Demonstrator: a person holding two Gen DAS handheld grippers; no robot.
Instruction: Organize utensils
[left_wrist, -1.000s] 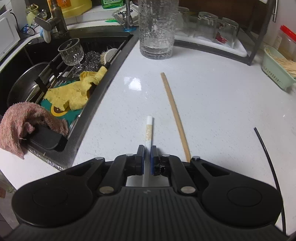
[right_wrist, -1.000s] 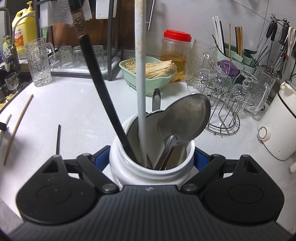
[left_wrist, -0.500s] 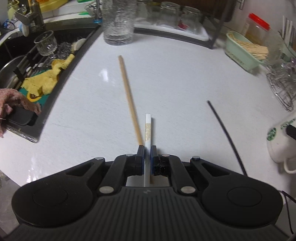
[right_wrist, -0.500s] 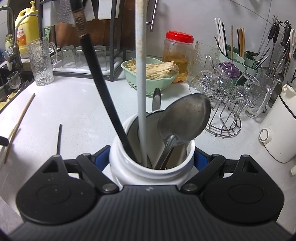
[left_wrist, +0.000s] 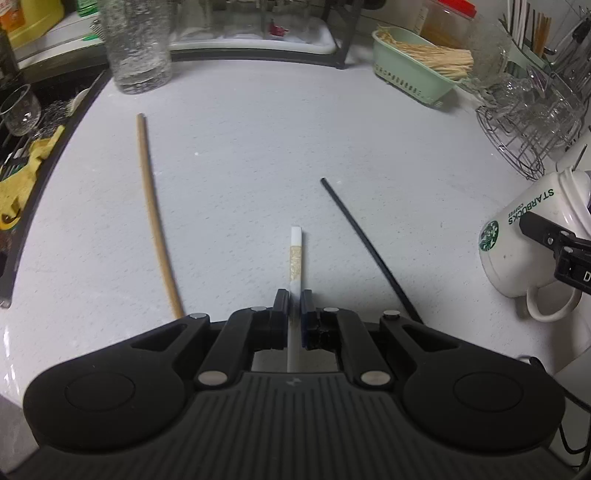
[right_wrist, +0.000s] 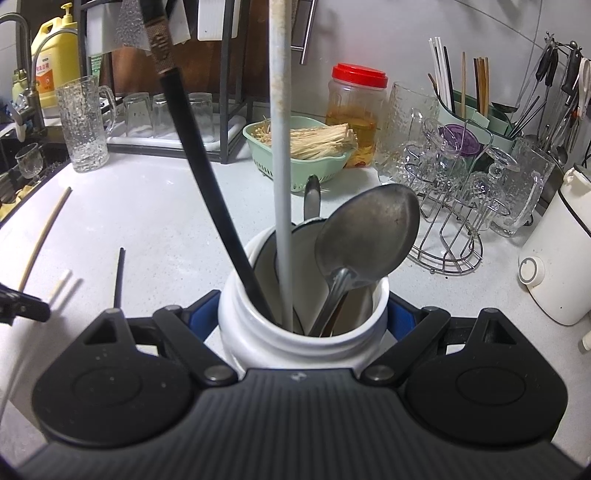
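Counter: a pale speckled worktop (left_wrist: 258, 155) is seen, bounded on the left by a dark sink (left_wrist: 22, 155) and at the far edge by a black dish rack with upturned glasses (right_wrist: 166, 110).
Left gripper: the left gripper (left_wrist: 294, 301) is pointed steeply down at the worktop; its jaws are pressed together on a white chopstick (left_wrist: 295, 254), which is pinched between the pads and sticks out beyond them.
White chopstick: a tan patterned band is carried near its far end; whether its tip touches the worktop cannot be told.
Loose utensils: a wooden chopstick (left_wrist: 153, 218) is laid on the worktop to the left of the held one, and a black chopstick (left_wrist: 365, 247) to its right, both well apart from it.
Right gripper: the right gripper (right_wrist: 303, 314) is closed around a white mug (right_wrist: 295, 332), one blue pad (right_wrist: 201, 310) being pressed on each side of its body.
White mug: it is seen at the right edge of the left view, printed with a green logo, near the black chopstick.
Mug contents: a metal spoon (right_wrist: 365, 240), a tall black chopstick (right_wrist: 207, 184) and a tall white chopstick (right_wrist: 280, 166) are stood in it.
Background: a green basket (right_wrist: 295, 155), a red-lidded jar (right_wrist: 356, 107) and a wire glass stand (right_wrist: 450, 229) are ranged on the far right.
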